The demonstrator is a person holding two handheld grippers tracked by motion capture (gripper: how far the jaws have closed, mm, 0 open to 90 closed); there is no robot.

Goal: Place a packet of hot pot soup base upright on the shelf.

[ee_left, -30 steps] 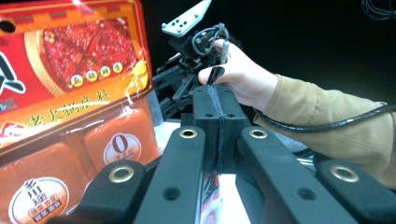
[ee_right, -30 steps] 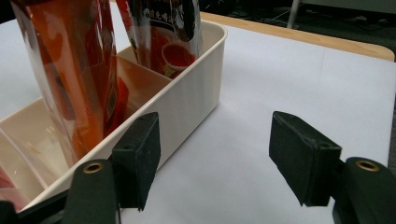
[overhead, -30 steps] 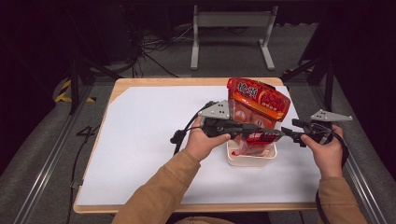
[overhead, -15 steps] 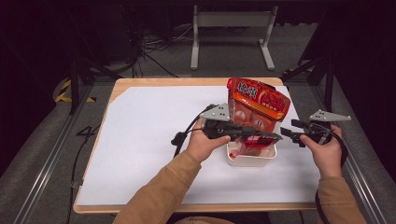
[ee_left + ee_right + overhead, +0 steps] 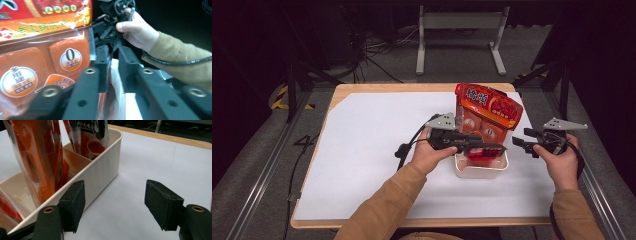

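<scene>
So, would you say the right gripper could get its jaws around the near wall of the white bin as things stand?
Probably yes: the right gripper is open beside the white bin, with bare white sheet around it; only the upright packets inside stand near.

Dark room, grey carpet floor (image 5: 257,165)

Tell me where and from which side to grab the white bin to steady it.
Grip the white bin's long side wall at its rim, coming from the right, where the right gripper is already open beside it. The wall is thin, straight and upright, so one jaw could probably slip inside and one stay outside. The upright orange packets crowd the inside, so keep near the emptier end.
</scene>
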